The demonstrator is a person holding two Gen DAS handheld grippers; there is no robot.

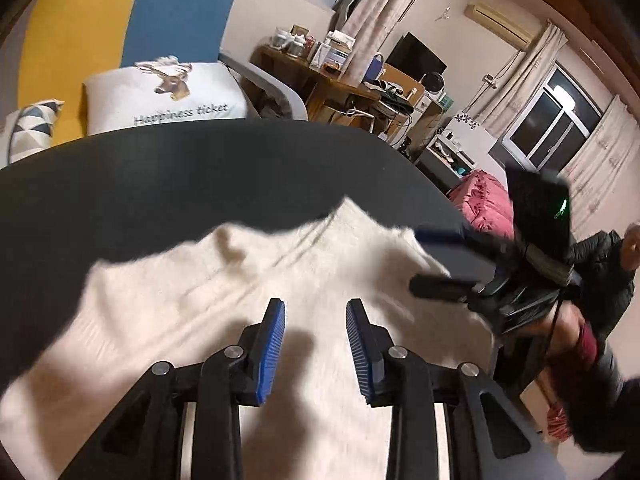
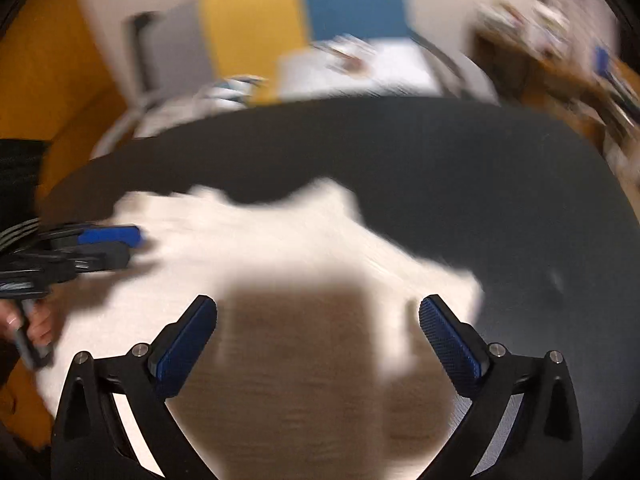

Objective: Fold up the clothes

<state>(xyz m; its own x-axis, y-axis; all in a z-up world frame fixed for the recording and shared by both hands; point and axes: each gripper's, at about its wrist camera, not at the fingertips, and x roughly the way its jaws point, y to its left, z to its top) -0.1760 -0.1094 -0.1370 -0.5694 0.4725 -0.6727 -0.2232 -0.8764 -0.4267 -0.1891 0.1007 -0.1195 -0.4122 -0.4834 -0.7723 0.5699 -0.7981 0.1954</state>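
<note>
Where table (image 1: 160, 184) lies bare, sweater (image 1: 240, 280) edge.

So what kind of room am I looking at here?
Likely a lived-in bedroom or studio flat: a deer-print pillow, a cluttered wooden desk with a monitor, and curtained windows.

Deer-print pillow (image 1: 168, 94) behind black table (image 1: 160, 184); cluttered wooden desk (image 1: 320, 76).

Cream-white garment (image 1: 248, 300) on a matt black surface (image 1: 160, 184). Black grippers with ribbed blue pads (image 1: 274, 350). White pillow (image 1: 168, 96) printed with a brown deer; behind it a yellow-and-blue wall (image 1: 132, 12).
</note>
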